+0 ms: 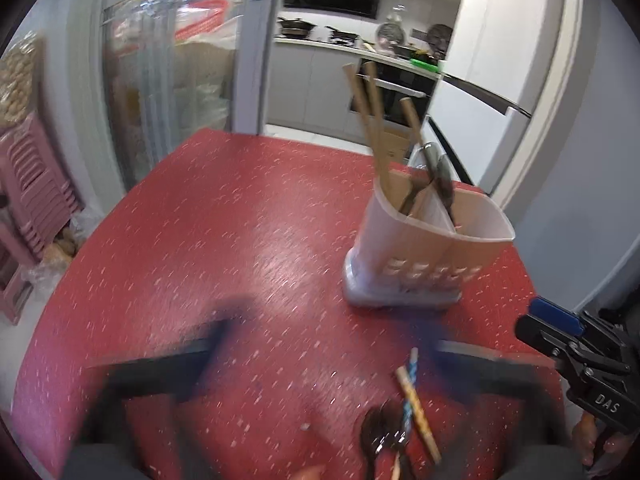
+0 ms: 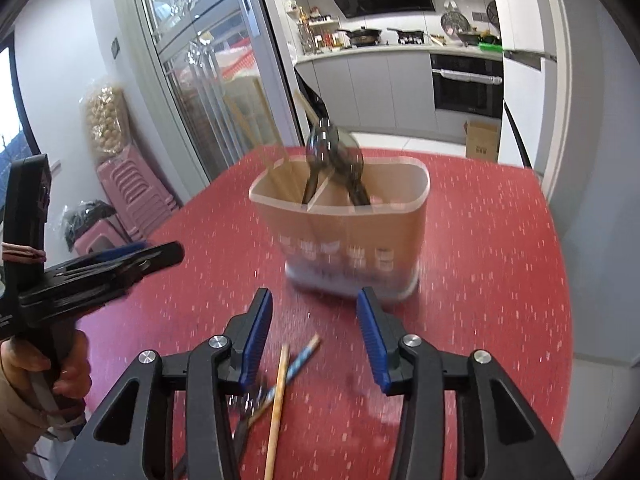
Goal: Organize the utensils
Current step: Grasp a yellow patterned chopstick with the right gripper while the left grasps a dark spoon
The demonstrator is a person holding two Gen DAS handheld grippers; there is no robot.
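A beige, divided utensil holder [image 1: 420,248] [image 2: 344,232] stands on the red table, with wooden handles [image 1: 370,120] and dark spoons [image 2: 332,148] sticking out of it. Loose utensils lie in front of it: a wooden handle [image 2: 280,384], a blue-striped handle [image 2: 298,362] and a dark spoon [image 1: 380,432]. My left gripper [image 1: 328,332] is blurred and stands wide open above the table, just beyond the loose utensils. My right gripper [image 2: 314,294] is open too, its blue pads [image 2: 256,336] either side of the loose handles and not touching them.
The red speckled table [image 1: 200,220] ends close behind the holder. Pink stacked stools [image 2: 132,196] and a glass door [image 2: 208,80] are to the left. A kitchen counter, an oven and a cardboard box [image 2: 482,140] lie beyond.
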